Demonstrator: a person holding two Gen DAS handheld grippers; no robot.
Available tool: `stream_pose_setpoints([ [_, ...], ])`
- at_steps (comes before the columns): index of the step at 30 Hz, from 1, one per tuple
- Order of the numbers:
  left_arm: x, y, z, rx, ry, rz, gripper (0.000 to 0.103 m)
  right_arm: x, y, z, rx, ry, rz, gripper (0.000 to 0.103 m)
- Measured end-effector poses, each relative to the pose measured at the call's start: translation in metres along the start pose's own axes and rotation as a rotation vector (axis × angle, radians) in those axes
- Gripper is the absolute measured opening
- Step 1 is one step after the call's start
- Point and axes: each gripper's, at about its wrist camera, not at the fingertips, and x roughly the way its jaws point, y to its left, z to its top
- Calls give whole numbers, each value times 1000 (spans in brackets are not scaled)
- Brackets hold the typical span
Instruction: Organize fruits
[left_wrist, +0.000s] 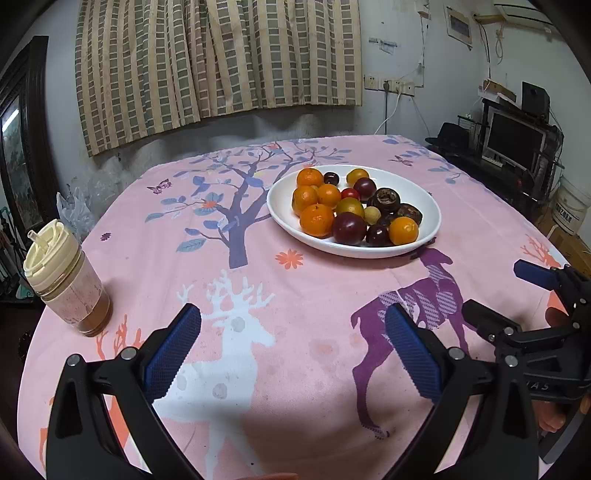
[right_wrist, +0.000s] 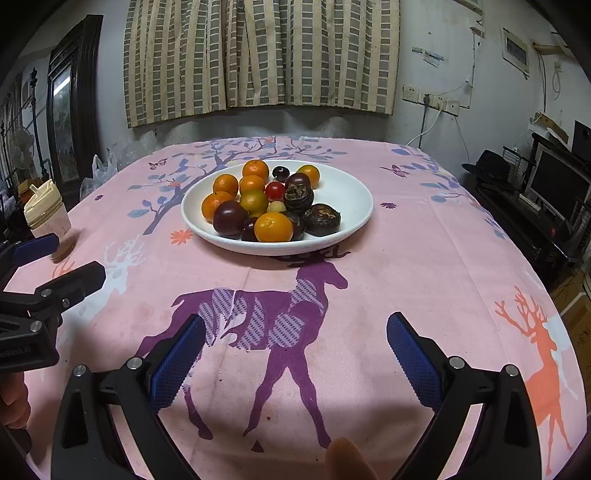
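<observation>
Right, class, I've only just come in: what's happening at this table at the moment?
A person holds two handheld grippers over a table with a pink deer-print cloth. The left gripper and the right gripper are both open and empty, hovering short of a white plate. The plate holds mixed fruit: oranges, dark plums and brown, rough-skinned fruits. A lidded cup stands off to the left. No fruit is off the plate yet.

The table (right_wrist: 424, 258) is covered by a pink cloth printed with deer and trees. A white plate (right_wrist: 347, 199) of fruit rests toward the far edge. A lidded cup (left_wrist: 66, 280) stands near the left edge.
</observation>
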Motion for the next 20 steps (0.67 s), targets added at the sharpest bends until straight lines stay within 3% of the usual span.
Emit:
stream_pose_setpoints([
  [20,-5,4,1,-10,-31,12,98,3,-4,0,7,3,-1,99],
])
